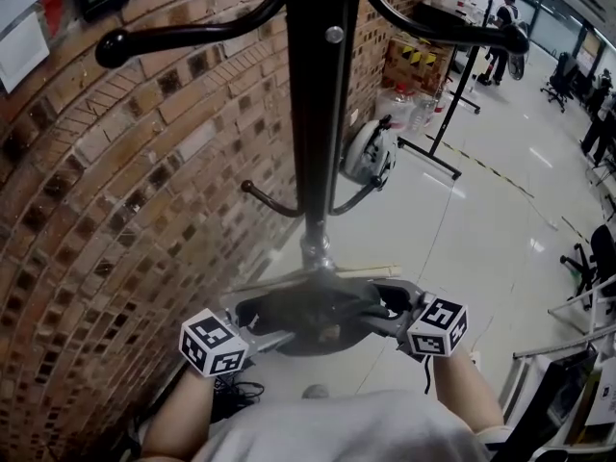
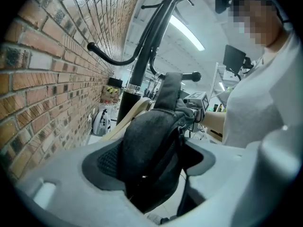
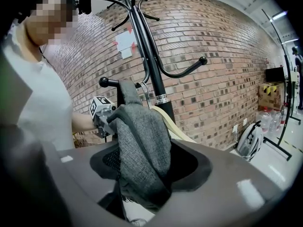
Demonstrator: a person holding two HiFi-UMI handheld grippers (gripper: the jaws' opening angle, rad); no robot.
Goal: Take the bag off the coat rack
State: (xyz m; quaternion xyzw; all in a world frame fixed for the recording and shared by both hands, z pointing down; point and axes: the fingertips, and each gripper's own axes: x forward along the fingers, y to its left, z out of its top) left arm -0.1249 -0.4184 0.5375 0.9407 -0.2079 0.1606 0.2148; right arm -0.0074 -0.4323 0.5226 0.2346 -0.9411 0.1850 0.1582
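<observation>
The dark grey fabric bag [image 1: 310,316] hangs between my two grippers, just in front of the black coat rack pole [image 1: 318,114]. My left gripper [image 1: 258,323] is shut on the bag's left end, and the bag [image 2: 151,150] fills its jaws. My right gripper [image 1: 390,308] is shut on the right end, with the grey cloth [image 3: 142,145] bunched between its jaws. The bag's strap [image 3: 126,91] stands up beside a knobbed hook [image 3: 102,82]. Whether it still hangs on that hook I cannot tell.
A curved brick wall [image 1: 115,210] runs close on the left. A white helmet [image 1: 371,152] lies by the wall beyond the rack. Low hooks [image 1: 262,200] and cream base legs [image 1: 371,270] stick out. A black stand [image 1: 452,94] and office chairs [image 1: 587,258] are to the right.
</observation>
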